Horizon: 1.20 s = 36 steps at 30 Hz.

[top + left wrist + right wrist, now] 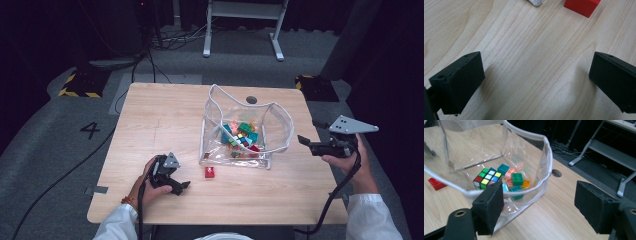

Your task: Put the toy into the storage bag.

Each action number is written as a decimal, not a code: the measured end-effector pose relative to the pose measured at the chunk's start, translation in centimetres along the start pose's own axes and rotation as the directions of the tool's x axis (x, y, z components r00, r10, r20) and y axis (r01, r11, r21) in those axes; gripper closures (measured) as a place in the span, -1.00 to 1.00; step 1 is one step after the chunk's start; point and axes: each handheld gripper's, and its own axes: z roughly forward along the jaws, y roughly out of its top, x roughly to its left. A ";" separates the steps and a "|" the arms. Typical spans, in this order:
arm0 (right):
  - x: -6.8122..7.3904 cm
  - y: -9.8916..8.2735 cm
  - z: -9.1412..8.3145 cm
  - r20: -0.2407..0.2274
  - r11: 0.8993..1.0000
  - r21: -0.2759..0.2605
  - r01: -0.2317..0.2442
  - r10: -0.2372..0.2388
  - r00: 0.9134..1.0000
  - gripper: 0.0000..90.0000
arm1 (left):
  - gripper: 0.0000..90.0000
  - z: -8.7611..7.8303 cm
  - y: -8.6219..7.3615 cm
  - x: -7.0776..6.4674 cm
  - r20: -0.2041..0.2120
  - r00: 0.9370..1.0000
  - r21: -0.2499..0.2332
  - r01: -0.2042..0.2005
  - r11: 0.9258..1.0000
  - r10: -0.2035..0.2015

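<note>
Clear plastic zip pouch [272, 131] on wooden counter [160, 115] already holds coloured bricks and puzzle cube [487, 178]. One small red plastic brick [209, 172] left outside, just before pouch. Left tongs [181, 187] apart, near brick, empty. Right tongs [306, 141] apart beside pouch.

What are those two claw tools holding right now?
Nothing. The left gripper is open near the red brick; the right gripper is open beside the clear bag.
</note>
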 end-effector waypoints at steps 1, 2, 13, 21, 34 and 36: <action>0.1 -0.3 0.1 0.000 1.000 0.007 0.001 -0.001 1.000 -0.48 | -1.00 0.0 0.0 0.0 0.002 1.000 0.001 -0.004 1.000 0.004; 0.1 -0.6 0.2 -0.003 1.000 0.011 0.003 -0.003 1.000 -0.48 | -1.00 0.0 0.0 0.0 0.001 1.000 0.001 -0.001 1.000 0.001; 1.2 -4.3 1.5 -0.043 0.998 0.058 -0.028 0.030 0.999 -0.48 | -1.00 0.0 0.0 0.0 0.002 1.000 0.001 -0.004 1.000 0.004; 2.9 -6.7 2.5 -0.093 0.995 0.095 -0.029 0.038 0.995 -0.48 | -1.00 0.0 0.0 0.0 0.001 1.000 0.001 -0.001 1.000 0.001; 6.2 -9.3 4.9 -0.177 0.991 0.137 -0.011 0.035 0.984 -0.45 | -1.00 0.0 0.0 0.0 0.001 1.000 0.001 -0.001 1.000 0.001; 6.7 -9.5 5.3 -0.184 0.989 0.150 0.003 0.024 0.983 -0.44 | -1.00 0.0 0.0 0.0 0.002 1.000 0.001 -0.004 1.000 0.004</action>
